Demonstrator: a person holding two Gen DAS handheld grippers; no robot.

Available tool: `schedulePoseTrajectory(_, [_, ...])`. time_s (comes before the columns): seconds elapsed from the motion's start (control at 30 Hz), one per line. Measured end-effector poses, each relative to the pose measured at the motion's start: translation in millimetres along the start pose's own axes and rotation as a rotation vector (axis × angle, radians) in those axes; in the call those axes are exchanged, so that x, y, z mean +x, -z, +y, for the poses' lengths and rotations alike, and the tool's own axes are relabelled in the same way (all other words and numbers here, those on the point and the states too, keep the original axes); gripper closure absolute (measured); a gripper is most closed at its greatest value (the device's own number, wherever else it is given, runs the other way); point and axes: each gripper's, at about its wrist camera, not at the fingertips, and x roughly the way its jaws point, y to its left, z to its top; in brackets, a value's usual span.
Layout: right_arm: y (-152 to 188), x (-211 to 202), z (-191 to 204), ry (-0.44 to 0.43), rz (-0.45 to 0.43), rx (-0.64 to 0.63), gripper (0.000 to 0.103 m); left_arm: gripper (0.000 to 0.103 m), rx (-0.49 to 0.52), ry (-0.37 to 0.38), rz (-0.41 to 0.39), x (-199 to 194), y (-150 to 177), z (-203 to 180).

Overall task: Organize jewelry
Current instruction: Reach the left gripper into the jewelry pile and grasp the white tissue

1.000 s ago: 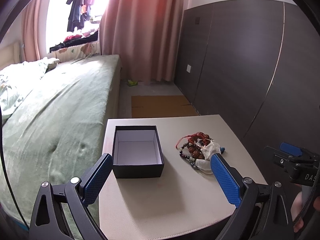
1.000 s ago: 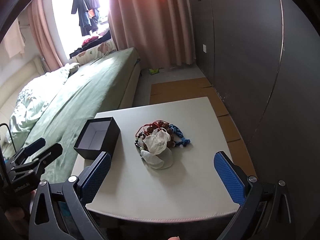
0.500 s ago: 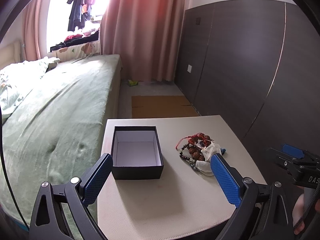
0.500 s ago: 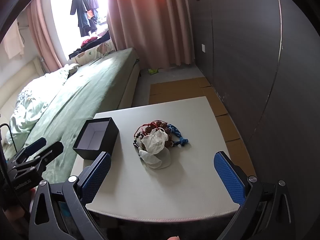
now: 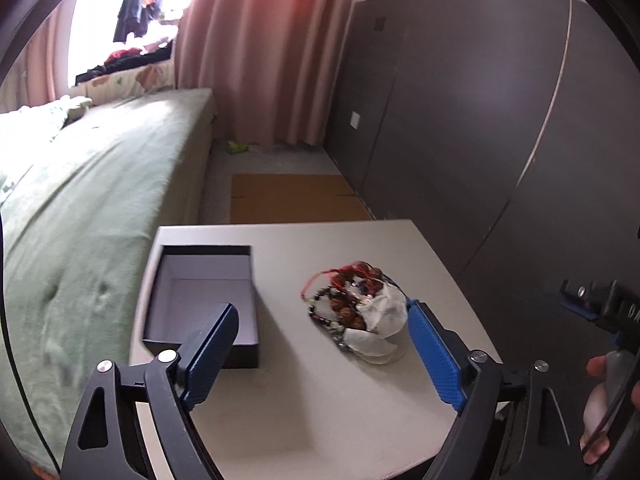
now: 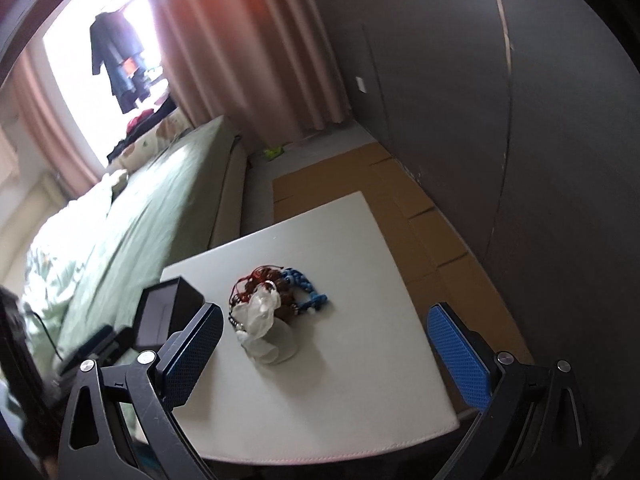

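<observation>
A heap of bead bracelets with red cord and white plastic bags (image 5: 354,307) lies on the white table (image 5: 320,400). It also shows in the right wrist view (image 6: 272,308), with a blue piece on its right. An open black box (image 5: 204,300) with a pale inside stands left of the heap; the box (image 6: 168,312) shows at the table's left edge in the right wrist view. My left gripper (image 5: 322,350) is open and empty, above the table near the box and heap. My right gripper (image 6: 324,344) is open and empty, in front of the heap.
A bed with a green cover (image 5: 80,200) runs along the table's left side. A dark panelled wall (image 5: 480,120) stands on the right. Cardboard (image 5: 296,198) lies on the floor beyond the table. Pink curtains (image 5: 256,52) hang at the back.
Both grippers have tilted and moved closer to the table. The box and the heap look larger and nearer. Nothing has been gripped.
</observation>
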Motion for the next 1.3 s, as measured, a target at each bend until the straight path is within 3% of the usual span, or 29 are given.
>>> schedulePoseTrajectory(0.37, [-16,21,-33,0.005,0.022,0.118,0.000,0.028,0.094,0.004,0.075,49,8,-34])
schedulePoseTrajectory(0.73, [-21,56,-33,-0.006,0.097,0.148,0.000,0.040,0.095,0.017,0.156,102,9,-44])
schedulePoseTrajectory(0.83, [-21,67,-28,-0.023,0.121,0.151,0.000,0.055,0.094,0.009,0.185,117,12,-46])
schedulePoseTrajectory(0.9, [-20,74,-25,-0.023,0.131,0.148,0.000,0.083,0.079,0.021,0.213,126,13,-43])
schedulePoseTrajectory(0.97, [-20,79,-23,-0.026,0.140,0.150,0.000,0.095,0.055,0.030,0.208,124,10,-38])
schedulePoseTrajectory(1.07, [-18,82,-20,-0.029,0.147,0.150,0.000,0.101,0.016,0.062,0.165,111,1,-27])
schedulePoseTrajectory(1.3, [-13,91,-7,-0.044,0.170,0.130,0.000,0.102,-0.046,0.088,0.099,82,-12,-3])
